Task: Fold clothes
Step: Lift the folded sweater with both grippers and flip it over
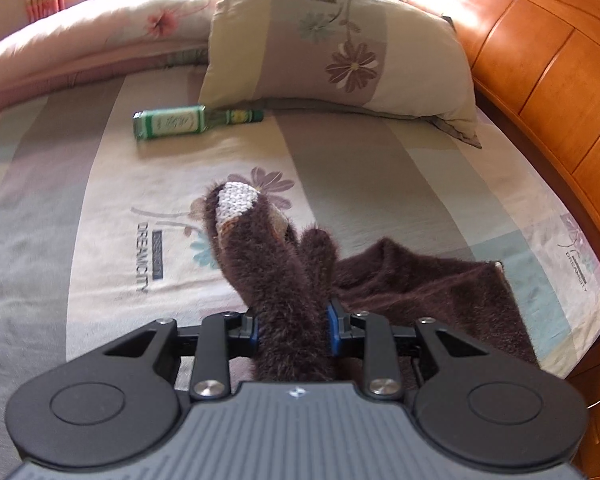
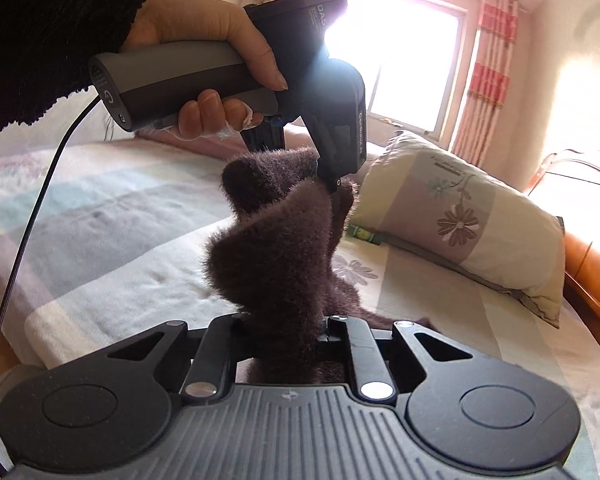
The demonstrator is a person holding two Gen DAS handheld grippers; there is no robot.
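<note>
Brown fuzzy garment [image 1: 284, 264] hanging above bed [image 1: 100, 208] near headboard edge, left gripper [image 1: 292, 328] and right gripper [image 2: 284, 344] each pinching bunched fabric. Tail probably dragging on sheet. Thick pile slipping from pads risks losing fold line.

Your left wrist view looks down along its fingers, close over the bed [image 1: 100, 184], pillow [image 1: 332, 40] at 12 o'clock. Your right wrist view sits low, facing the window [image 2: 404, 52] at 1 o'clock. Both share pillow and bottle [image 1: 188, 120].
</note>
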